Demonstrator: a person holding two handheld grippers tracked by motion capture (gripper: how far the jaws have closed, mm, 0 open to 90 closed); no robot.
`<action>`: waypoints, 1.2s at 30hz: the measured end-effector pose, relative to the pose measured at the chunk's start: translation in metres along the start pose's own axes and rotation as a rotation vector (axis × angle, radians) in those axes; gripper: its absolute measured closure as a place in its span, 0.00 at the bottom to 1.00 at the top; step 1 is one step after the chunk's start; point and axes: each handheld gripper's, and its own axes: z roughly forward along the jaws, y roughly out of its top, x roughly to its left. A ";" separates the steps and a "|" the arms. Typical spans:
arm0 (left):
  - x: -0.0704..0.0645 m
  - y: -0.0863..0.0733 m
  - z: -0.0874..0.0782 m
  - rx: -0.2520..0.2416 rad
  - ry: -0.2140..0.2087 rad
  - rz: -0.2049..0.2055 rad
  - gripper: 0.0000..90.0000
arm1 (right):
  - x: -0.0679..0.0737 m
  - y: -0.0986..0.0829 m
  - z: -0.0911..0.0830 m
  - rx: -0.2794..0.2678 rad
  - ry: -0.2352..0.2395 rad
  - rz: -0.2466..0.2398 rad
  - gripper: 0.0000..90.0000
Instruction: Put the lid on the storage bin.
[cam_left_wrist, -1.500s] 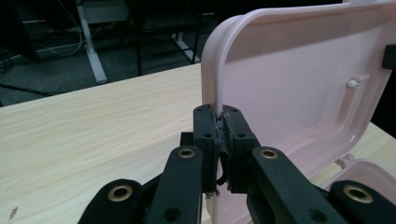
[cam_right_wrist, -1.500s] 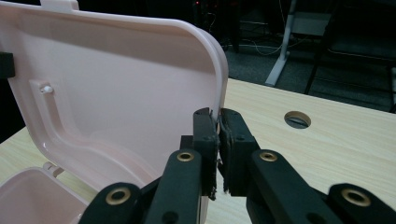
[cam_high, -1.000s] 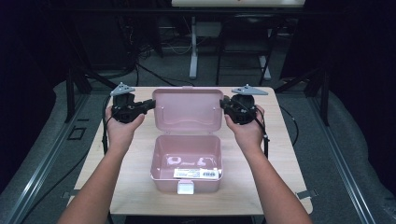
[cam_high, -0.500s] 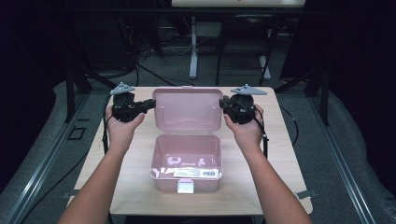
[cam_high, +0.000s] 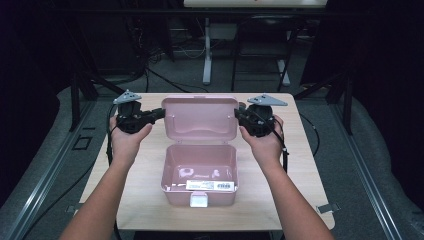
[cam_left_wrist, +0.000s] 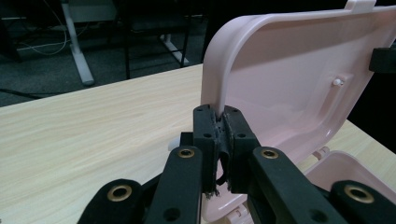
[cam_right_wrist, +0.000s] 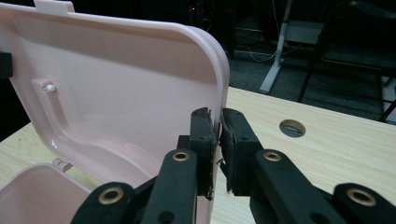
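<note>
Lid (cam_high: 201, 118) pinched between both claws

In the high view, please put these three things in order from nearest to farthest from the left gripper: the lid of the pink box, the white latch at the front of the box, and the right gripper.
1. The lid: the left gripper is clamped on its left edge.
2. The right gripper: across the lid, on its right edge.
3. The white latch: at the box's front wall, near the table's front edge.

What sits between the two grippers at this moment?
The box's raised pink lid spans the stretch, in the high view: the left gripper is clamped on one side edge, the right gripper on the other.
</note>
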 end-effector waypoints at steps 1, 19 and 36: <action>-0.001 -0.001 -0.002 -0.002 -0.002 0.003 0.95 | 0.002 0.000 -0.002 0.000 -0.003 -0.008 0.92; -0.013 -0.006 -0.018 -0.004 -0.006 0.037 0.95 | 0.009 -0.005 -0.020 -0.007 0.007 -0.048 0.91; -0.019 -0.013 -0.029 0.000 -0.017 0.063 0.95 | 0.014 -0.012 -0.033 -0.019 0.024 -0.048 0.91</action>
